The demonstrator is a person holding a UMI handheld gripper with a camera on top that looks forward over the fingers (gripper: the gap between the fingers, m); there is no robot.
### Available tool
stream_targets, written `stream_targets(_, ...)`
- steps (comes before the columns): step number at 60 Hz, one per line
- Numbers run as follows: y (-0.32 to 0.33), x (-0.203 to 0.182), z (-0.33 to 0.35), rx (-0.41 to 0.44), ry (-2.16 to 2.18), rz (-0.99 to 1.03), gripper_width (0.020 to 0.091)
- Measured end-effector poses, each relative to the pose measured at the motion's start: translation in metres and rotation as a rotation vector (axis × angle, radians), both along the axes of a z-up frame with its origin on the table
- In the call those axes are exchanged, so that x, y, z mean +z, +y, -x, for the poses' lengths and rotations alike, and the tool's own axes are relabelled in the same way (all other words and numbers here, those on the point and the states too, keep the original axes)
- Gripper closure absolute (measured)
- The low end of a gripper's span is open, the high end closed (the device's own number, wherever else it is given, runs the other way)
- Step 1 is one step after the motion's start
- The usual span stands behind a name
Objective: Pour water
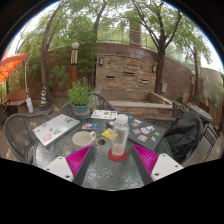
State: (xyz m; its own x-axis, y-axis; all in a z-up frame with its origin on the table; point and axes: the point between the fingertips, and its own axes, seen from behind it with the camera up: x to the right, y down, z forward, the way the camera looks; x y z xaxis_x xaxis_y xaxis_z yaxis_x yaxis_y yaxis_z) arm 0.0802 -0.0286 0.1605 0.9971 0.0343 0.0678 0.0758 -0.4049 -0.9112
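The gripper (pixel 113 163) stood wide open, its 2 fingers (pixel 72 160) flanking a clear bottle (pixel 120 136) upright on the glass table (pixel 100 170), gaps either side

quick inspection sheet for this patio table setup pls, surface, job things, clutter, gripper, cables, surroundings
surface: round glass-topped patio table, outdoors, crowded with items.
job's things: clear plastic bottle with a red base, upright, just ahead of the fingers and centred on the gap between them; small bowl-like vessel beside it. Water level cannot be told.
clutter: potted green plant, flat board or laptop, papers and small colourful items across the table.
grippers: gripper open, pink pads showing, holding nothing.
cables: nothing seen.
surroundings: metal mesh chairs, a dark bag on one chair, brick wall, trees, orange umbrella.
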Motion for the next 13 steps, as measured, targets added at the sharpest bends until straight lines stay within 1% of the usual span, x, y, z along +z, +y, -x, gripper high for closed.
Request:
stream_targets(8,-0.074,0.059,0.037,-0.012,-0.011,-0.025,0.0268)
stream_targets(13,-0.116,0.089,0.054,-0.027,-0.011,-0.029,0.0271)
